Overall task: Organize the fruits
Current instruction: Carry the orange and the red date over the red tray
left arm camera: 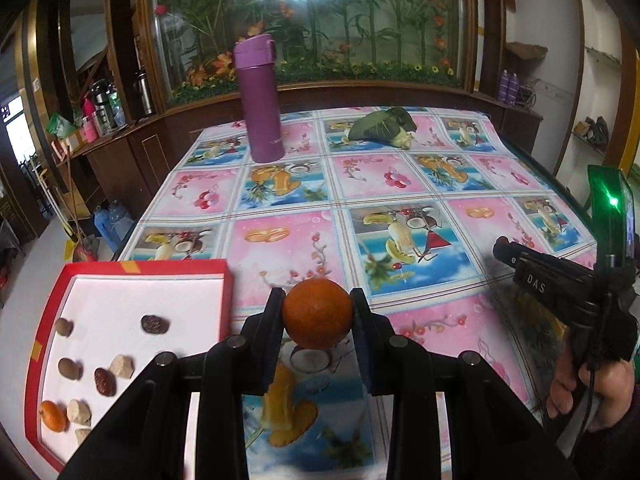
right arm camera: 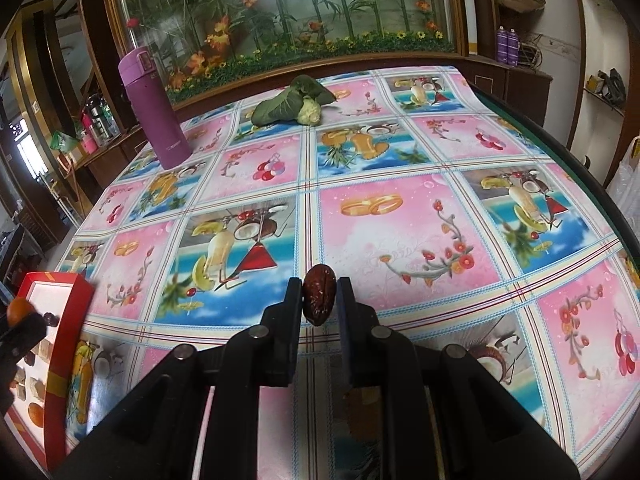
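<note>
Left gripper (left arm camera: 318,316) and right gripper (right arm camera: 320,300): black plastic fingers, round silver pivot screws. Right unit: "DAS" marking, green light, black cable; dark sleeve (left arm camera: 624,432).
</note>
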`<action>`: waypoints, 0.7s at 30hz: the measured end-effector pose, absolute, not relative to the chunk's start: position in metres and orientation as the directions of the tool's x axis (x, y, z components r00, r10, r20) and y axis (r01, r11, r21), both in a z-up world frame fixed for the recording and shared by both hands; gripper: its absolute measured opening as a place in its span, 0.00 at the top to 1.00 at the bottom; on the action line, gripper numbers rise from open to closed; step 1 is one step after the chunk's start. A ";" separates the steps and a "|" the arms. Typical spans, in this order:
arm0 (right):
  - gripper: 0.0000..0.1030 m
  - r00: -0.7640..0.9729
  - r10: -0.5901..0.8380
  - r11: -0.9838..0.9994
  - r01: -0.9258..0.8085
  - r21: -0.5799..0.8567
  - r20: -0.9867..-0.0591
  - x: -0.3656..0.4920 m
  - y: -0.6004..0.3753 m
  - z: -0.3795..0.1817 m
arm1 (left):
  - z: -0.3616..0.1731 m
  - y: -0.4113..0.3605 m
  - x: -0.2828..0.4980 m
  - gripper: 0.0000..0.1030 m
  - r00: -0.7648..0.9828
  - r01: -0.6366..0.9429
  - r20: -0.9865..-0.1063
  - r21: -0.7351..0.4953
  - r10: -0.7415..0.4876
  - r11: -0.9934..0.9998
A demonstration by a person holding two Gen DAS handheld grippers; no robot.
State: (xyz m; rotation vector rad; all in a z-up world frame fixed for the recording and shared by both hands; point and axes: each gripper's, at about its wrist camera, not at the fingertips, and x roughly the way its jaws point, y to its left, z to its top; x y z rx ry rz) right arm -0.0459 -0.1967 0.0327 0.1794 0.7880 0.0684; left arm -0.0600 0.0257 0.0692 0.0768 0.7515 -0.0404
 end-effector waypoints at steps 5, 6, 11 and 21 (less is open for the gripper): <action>0.82 0.719 0.108 0.984 0.019 0.175 -0.686 -0.047 -0.198 0.033 | 0.075 0.040 -0.074 0.69 0.744 0.034 -0.668 0.036 -0.001 0.999; 0.82 0.721 0.105 0.985 0.021 0.174 -0.685 -0.047 -0.199 0.032 | 0.076 0.043 -0.077 0.69 0.748 0.029 -0.664 0.034 0.000 0.999; 0.82 0.727 0.094 0.983 0.042 0.181 -0.680 -0.048 -0.204 0.032 | 0.080 0.055 -0.088 0.69 0.764 0.009 -0.645 0.025 0.009 1.000; 0.82 0.767 0.050 0.986 0.066 0.156 -0.640 -0.057 -0.204 0.040 | 0.084 0.083 -0.103 0.69 0.778 -0.050 -0.627 0.012 0.047 0.999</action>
